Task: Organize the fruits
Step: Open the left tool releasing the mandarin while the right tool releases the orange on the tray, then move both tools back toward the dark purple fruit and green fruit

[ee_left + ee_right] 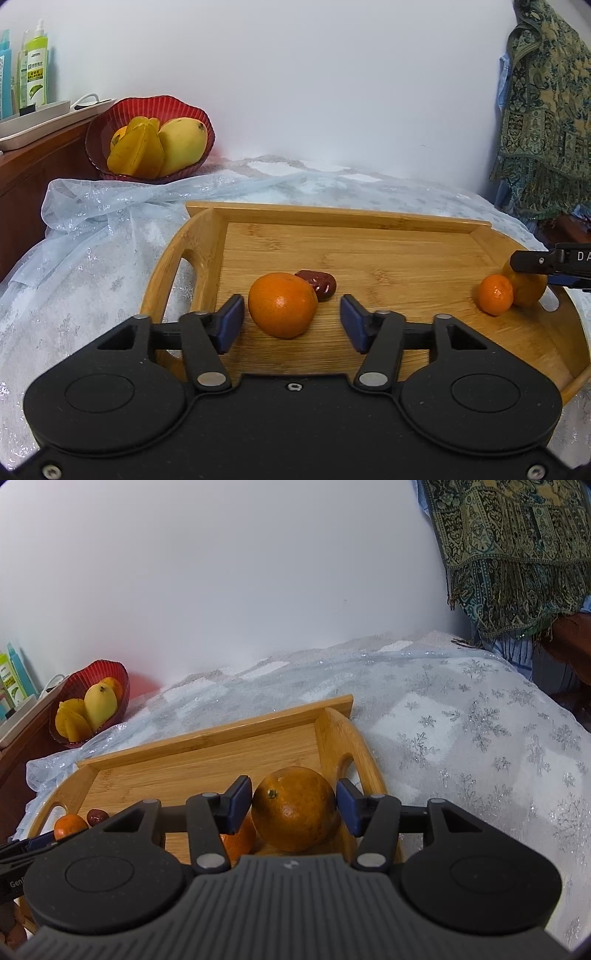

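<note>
Your left gripper [291, 319]: jaws apart around tangerine [282, 304] on tray [369, 225], pads clear. Date [317, 283] touching behind. Your right gripper [293, 805]: pads touching orange [295, 808], tray's right end.

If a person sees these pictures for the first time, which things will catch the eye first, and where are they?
First the wooden tray on the glittery pale cloth, where an orange lies between the open pads of the left gripper with a dark red date just behind it. At the tray's right end, the right gripper brackets a big dull orange, pads at its sides. Far left, a red bowl holds yellow fruit.
</note>
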`<state>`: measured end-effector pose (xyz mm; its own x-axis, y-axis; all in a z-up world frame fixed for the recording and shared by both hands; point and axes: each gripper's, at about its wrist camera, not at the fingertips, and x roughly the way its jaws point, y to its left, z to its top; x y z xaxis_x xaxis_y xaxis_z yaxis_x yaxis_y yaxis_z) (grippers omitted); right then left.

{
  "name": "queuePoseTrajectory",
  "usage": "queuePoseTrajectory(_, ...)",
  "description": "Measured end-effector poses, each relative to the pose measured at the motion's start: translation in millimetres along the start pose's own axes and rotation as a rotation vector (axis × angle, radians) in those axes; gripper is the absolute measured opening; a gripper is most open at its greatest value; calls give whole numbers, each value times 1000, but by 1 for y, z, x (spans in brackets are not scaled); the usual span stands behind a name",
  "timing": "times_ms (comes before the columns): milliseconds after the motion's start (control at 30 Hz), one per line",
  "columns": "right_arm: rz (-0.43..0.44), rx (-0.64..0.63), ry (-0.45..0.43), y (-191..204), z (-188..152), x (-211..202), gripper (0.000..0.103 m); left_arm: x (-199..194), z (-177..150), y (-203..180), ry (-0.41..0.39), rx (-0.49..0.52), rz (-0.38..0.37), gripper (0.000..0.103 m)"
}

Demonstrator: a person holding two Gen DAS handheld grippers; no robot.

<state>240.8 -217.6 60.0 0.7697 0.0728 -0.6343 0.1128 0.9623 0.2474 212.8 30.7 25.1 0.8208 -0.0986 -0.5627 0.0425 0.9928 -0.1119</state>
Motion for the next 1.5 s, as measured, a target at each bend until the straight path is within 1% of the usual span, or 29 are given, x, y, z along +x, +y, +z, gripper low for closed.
queuePoseTrajectory(33, -1, -3, -3, 0, 0, -1, 62, -1, -1, -1, -4, 1, 1, 69)
queuePoseTrajectory(67, 1, -9, -9, 1, 1, -2, 69, -3, -1, -1, -8, 2, -1, 73)
queuePoseTrajectory(100, 7, -12, -16, 1, 1, -4, 72, -5, -2, -1, -12, 2, -5, 80)
queuePoseTrajectory(133, 15, -13, -24, 0, 2, -6, 74, -7, -3, -2, -15, 2, -9, 82)
queuePoseTrajectory(367, 44, -9, -60, -2, 6, -18, 87, -18, -5, -5, -24, 14, -20, 91)
queuePoseTrajectory(533, 46, -9, -76, -1, 6, -23, 92, -28, -7, -6, -34, 21, -33, 97)
queuePoseTrajectory(767, 50, -51, -119, 8, 0, -39, 102, -51, -12, -8, -64, 56, -40, 100)
queuePoseTrajectory(867, 53, -78, -138, 13, -7, -49, 103, -63, -16, -7, -69, 62, -53, 100)
queuePoseTrajectory(967, 65, -92, -153, 19, -16, -60, 103, -76, -21, -7, -93, 72, -60, 101)
queuePoseTrajectory(1100, 74, -134, -207, 29, -28, -78, 103, -93, -28, -7, -138, 82, -70, 102)
queuePoseTrajectory(1200, 66, -174, -242, 34, -40, -91, 103, -101, -35, -5, -146, 82, -74, 102)
queuePoseTrajectory(1333, 75, -180, -240, 34, -61, -107, 103, -111, -46, -2, -143, 86, -89, 102)
queuePoseTrajectory(1500, 89, -180, -245, 36, -89, -125, 103, -127, -61, -1, -161, 87, -118, 102)
